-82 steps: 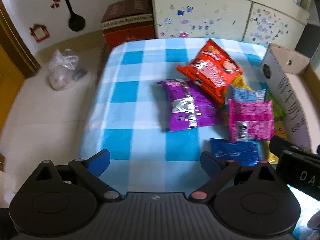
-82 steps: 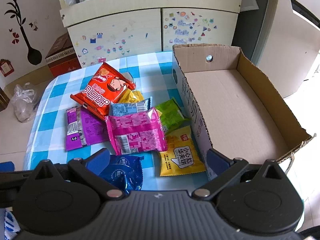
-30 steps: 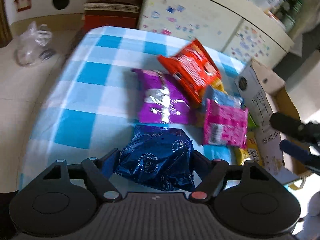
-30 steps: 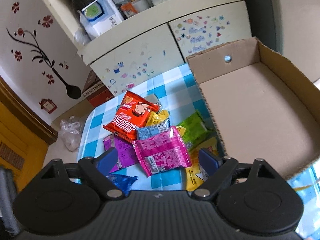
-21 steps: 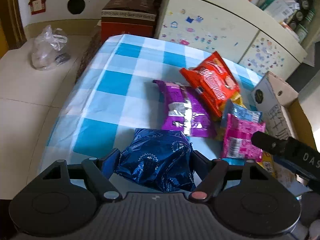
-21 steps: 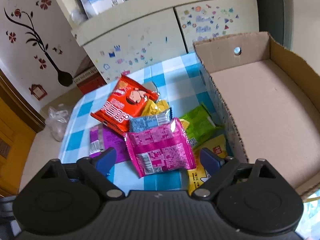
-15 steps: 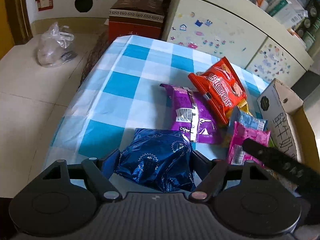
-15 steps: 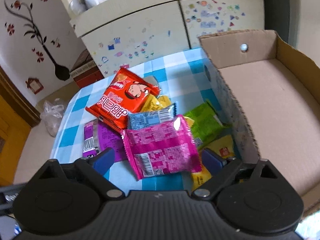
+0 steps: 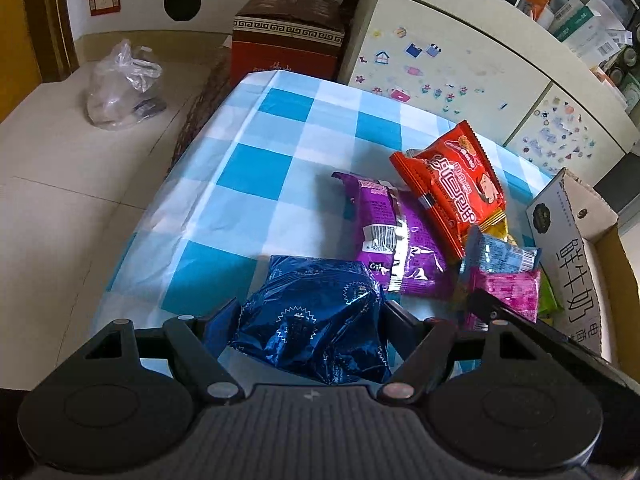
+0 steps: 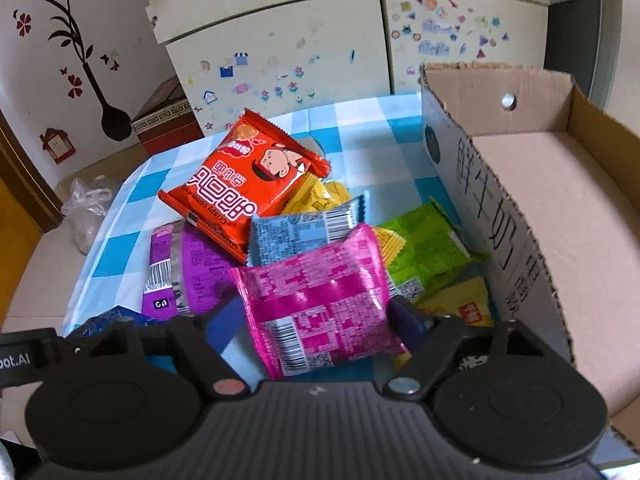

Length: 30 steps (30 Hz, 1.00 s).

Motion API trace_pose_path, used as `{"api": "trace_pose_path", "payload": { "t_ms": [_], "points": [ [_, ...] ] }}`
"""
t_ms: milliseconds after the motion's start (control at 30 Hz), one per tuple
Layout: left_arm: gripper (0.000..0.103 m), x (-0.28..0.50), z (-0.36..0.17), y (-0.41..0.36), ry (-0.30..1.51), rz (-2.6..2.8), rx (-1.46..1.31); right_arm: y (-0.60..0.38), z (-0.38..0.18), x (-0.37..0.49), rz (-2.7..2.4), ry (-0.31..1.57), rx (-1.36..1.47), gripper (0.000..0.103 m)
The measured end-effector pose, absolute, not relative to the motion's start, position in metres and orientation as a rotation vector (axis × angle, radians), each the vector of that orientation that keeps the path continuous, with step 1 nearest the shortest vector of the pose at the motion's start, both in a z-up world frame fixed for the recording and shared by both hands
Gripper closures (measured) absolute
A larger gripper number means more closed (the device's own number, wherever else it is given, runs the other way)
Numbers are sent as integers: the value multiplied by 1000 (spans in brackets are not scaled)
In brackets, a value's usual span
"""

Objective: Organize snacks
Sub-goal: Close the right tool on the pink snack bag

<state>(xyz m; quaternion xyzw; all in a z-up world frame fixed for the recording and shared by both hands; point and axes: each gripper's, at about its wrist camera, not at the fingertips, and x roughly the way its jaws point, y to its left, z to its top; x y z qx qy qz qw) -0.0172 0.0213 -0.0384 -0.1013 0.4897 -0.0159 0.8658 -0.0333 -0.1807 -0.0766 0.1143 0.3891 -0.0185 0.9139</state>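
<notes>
The left tongs (image 9: 310, 318) clamp the dark blue packet (image 9: 312, 316) at both sides. The right tongs (image 10: 316, 316) have just been closing on the pink packet (image 10: 320, 296) — its two side edges now meet the pads, long axis across the tongs, barcode end nearest the camera. Both sit over the checked surface (image 9: 256, 168), beside the cardboard box (image 10: 552, 208).

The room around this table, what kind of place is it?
Probably a lived-in home: a cabinet covered in children's stickers, a flower decal on the wall, and a checked tablecloth under the snacks.
</notes>
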Motion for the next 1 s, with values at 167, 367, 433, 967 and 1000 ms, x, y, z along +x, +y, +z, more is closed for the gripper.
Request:
{"api": "trace_pose_path", "payload": {
  "t_ms": [167, 367, 433, 967, 1000],
  "points": [
    [22, -18, -38, 20, 1022, -33, -211, -186, -74, -41, -45, 798, 271, 50],
    [22, -19, -35, 19, 1011, -37, -204, -191, -65, -54, -39, 789, 308, 73],
    [22, -19, -34, 19, 1009, -39, -206, -191, -63, -58, -16, 788, 319, 77],
    [22, -17, -30, 26, 997, 2, -219, -175, -66, -72, 65, 836, 358, 29],
    [22, -17, -29, 27, 996, 6, -223, -171, -67, -71, 81, 840, 353, 26]
  ]
}}
